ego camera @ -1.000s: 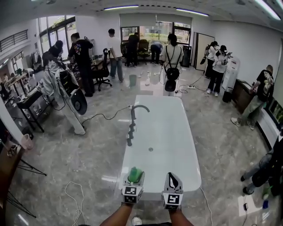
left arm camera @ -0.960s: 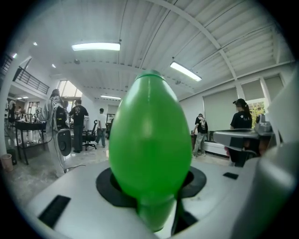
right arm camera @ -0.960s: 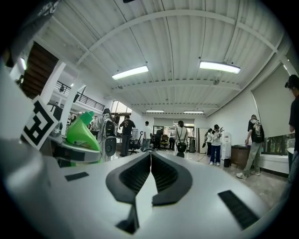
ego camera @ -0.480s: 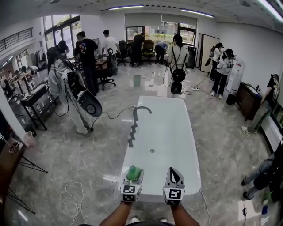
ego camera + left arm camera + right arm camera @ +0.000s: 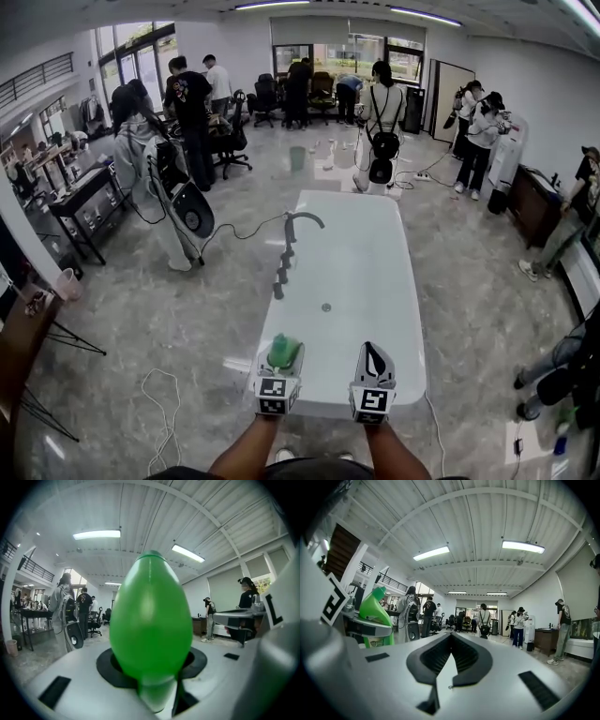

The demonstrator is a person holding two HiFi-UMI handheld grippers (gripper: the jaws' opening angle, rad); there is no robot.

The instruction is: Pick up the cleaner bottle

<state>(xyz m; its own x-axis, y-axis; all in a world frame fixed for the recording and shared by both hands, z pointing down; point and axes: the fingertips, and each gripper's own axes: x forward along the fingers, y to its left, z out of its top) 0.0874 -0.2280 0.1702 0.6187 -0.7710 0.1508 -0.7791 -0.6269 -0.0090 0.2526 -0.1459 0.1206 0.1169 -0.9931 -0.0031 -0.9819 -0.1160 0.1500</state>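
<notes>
Left gripper (image 5: 282,364): jaws part-open, clamped on the green bottle (image 5: 150,620), held upright in the air at the table's (image 5: 394,281) near edge. Right gripper (image 5: 374,360), just beside it: jaws together, empty. Beyond, a faucet (image 5: 298,220) at the table's left edge.

The long white glossy table (image 5: 366,272) offers open passage down its middle and right side; along its left edge stand a grey curved tap (image 5: 289,232) and dark knobs (image 5: 280,276).
</notes>
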